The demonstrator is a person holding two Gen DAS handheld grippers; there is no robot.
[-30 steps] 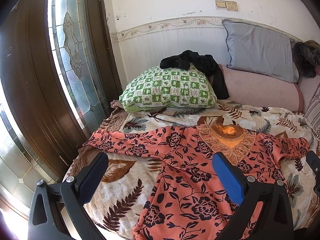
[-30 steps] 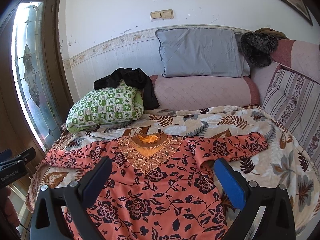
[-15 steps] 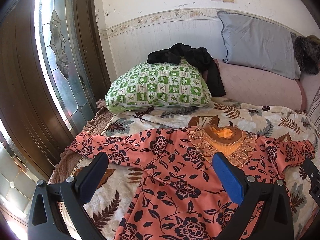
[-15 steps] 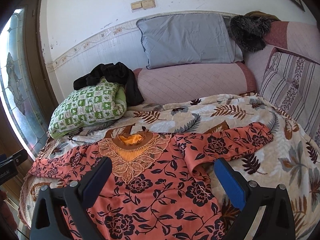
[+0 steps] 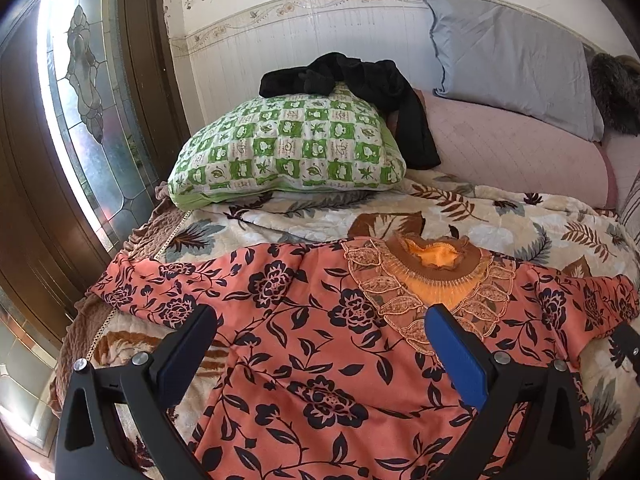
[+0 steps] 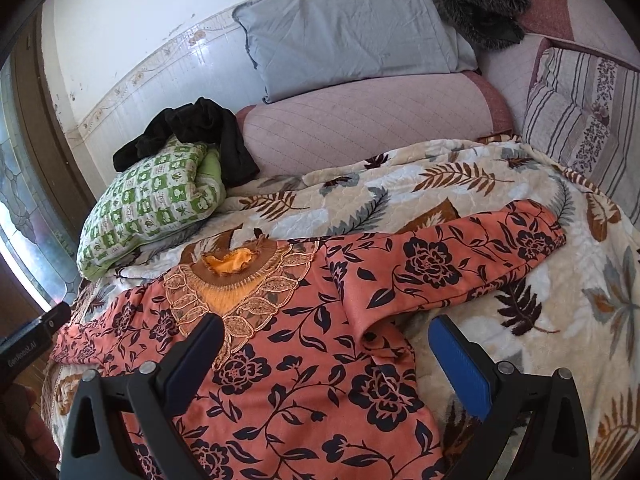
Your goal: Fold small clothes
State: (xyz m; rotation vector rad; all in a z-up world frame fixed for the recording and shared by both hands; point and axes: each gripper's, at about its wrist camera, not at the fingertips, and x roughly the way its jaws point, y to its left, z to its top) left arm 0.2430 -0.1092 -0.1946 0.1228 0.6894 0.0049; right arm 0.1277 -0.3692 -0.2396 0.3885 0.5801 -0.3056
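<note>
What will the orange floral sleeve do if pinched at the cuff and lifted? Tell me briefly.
The orange floral sleeve likely droops limply; its thin fabric already creases near the shoulder. It probably weighs little. It may drag rather than slide, since the plush leaf-print blanket looks grippy.

Bed covered by cream leaf-print blanket (image 5: 500,216), brown and grey fronds. Spread flat on it, front up: coral black-floral top (image 5: 320,340), both sleeves out sideways, orange lace neckline toward wall. Green-white checked pillow (image 5: 292,148) at blanket's far left corner, black garment (image 5: 360,76) draped over its top. Pink quilted bolster (image 6: 368,116) along far edge, grey pillow (image 6: 344,28) leaning above it. Striped cushion (image 6: 588,120) at right.
</note>
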